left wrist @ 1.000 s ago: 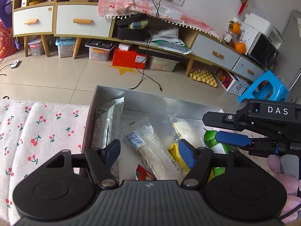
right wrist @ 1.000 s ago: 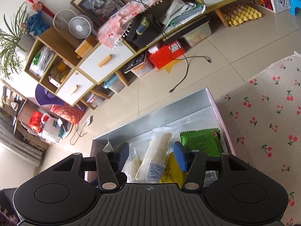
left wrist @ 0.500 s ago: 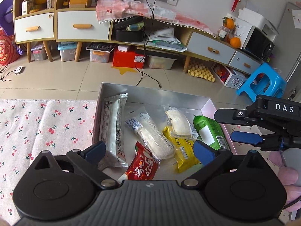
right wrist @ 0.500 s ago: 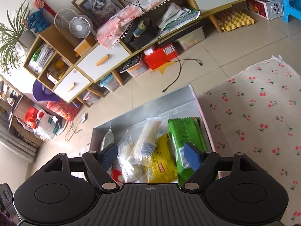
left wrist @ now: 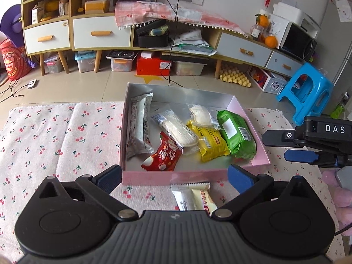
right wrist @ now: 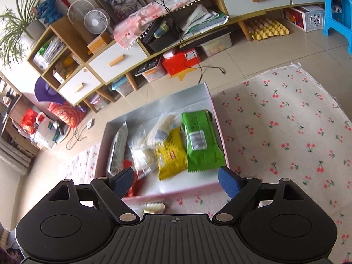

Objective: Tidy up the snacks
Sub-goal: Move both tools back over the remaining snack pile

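Now both grippers have pulled back from the pink box (left wrist: 259, 151), leaving six snack packets lying inside it, from the long silver one at its left wall to the green packet (left wrist: 236, 132) at its right. That suggests this drop is done. Two white wafer bars (left wrist: 193, 195) wait just outside the box's near wall. The left gripper (left wrist: 175, 176) has spread fully and holds nothing; the right gripper (right wrist: 176, 180) is opening wide, also empty.
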